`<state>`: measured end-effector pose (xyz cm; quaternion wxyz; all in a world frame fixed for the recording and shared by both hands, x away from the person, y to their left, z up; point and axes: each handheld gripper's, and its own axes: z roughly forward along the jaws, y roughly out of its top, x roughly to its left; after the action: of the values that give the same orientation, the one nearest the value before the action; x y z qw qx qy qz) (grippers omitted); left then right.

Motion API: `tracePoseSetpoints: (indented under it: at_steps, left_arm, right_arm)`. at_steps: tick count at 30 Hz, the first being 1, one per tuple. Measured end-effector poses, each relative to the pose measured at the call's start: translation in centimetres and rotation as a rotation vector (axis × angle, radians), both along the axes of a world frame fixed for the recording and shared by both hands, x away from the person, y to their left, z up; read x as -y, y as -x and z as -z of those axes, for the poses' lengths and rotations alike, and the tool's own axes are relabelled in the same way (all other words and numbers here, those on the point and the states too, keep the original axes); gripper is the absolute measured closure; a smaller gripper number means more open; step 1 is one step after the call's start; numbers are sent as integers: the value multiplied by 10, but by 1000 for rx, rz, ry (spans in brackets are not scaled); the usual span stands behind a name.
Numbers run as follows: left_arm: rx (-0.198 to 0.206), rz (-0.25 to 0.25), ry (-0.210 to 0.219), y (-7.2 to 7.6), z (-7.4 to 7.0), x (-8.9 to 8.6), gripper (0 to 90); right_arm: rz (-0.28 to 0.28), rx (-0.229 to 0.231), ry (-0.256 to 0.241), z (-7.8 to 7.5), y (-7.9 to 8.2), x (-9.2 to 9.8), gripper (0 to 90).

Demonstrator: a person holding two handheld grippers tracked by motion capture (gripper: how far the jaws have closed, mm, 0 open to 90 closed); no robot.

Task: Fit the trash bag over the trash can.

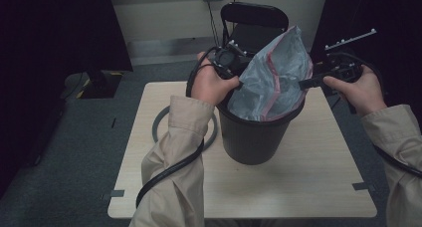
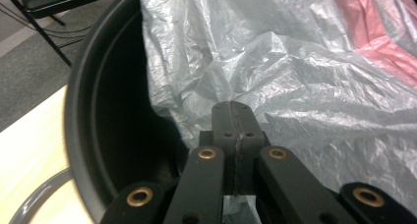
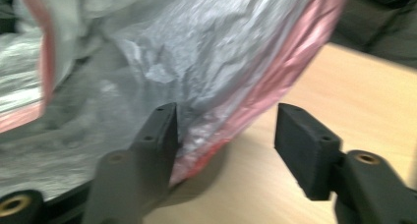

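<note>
Work in hand: a bin bag point(image 1: 272, 77) is being fitted into a black bin point(image 1: 256, 137); this is judged from the film standing up out of the bin's mouth rather than folded over the rim.
Bin: it stands upright near the middle of the desk point(image 1: 308, 182), with a grey ring point(image 1: 161, 118) lying flat just beside it on the person's left.
Bin bag: grey, crinkled film with a pink band along its edge; the lower part sits inside the bin, the upper part rises above the rim and leans toward the far side.
Why it is held so: the film seems to be gripped on one side and approached from the other, so that the mouth can be spread wide and drawn down over the rim.
Left hand-held gripper point(image 2: 234, 108): jaws pressed together with film pinched in the seam between them, at the near left rim, where the dark inner wall of the bin is seen beside the film.
Right hand-held gripper point(image 3: 223, 135): jaws spread wide, nothing held; one jaw lies against the pink-edged film at the bin's right side, the other stands clear over the desk.
Next move, as judged: the right jaws need closing on the pink edge before any pull.
</note>
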<state>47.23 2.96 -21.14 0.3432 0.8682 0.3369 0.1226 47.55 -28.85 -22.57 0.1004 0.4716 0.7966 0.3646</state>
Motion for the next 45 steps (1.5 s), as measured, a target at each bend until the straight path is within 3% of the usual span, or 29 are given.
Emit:
tracePoseSetpoints:
  at_steps: [1,2,4,7,8,11,18,21,22,30,32,38,45]
  left_arm:
    - [3,-2,-2,0,-1,-2,900]
    - [6,-9,2,-1,-1,-5,900]
    - [14,-27,3,-1,-3,-9,900]
    - [16,-42,-5,-2,-4,-17,900]
    - [19,-50,-10,-2,-5,-20,900]
    - [26,-82,-10,0,-7,-30,900]
    - [19,-129,18,7,-9,-59,900]
    - [12,-144,22,10,-7,-67,900]
    - [10,-145,28,12,-5,-71,900]
    - [-38,-157,66,19,17,-92,900]
    - [-38,-143,100,18,24,-93,900]
    - [-14,-129,109,13,29,-85,900]
    - [9,-135,115,2,30,-80,900]
  right_arm:
    - [-6,-14,-20,2,-2,1,489]
    - [-25,-17,-48,3,-3,1,624]
    - [-23,-16,-51,3,-3,0,642]
    - [-28,6,-34,-2,-2,-4,780]
    - [-30,18,-5,-5,-1,-7,823]
    - [-30,30,12,-9,-1,-7,860]
    - [-48,-13,7,-11,2,3,894]
    - [-65,-34,37,-11,7,3,900]
    - [-80,-49,59,-9,10,4,900]
    - [-89,-92,69,6,17,9,900]
    - [-89,-98,58,14,16,7,900]
    - [-77,-87,63,21,8,1,900]
    - [-29,-40,34,32,-13,-1,900]
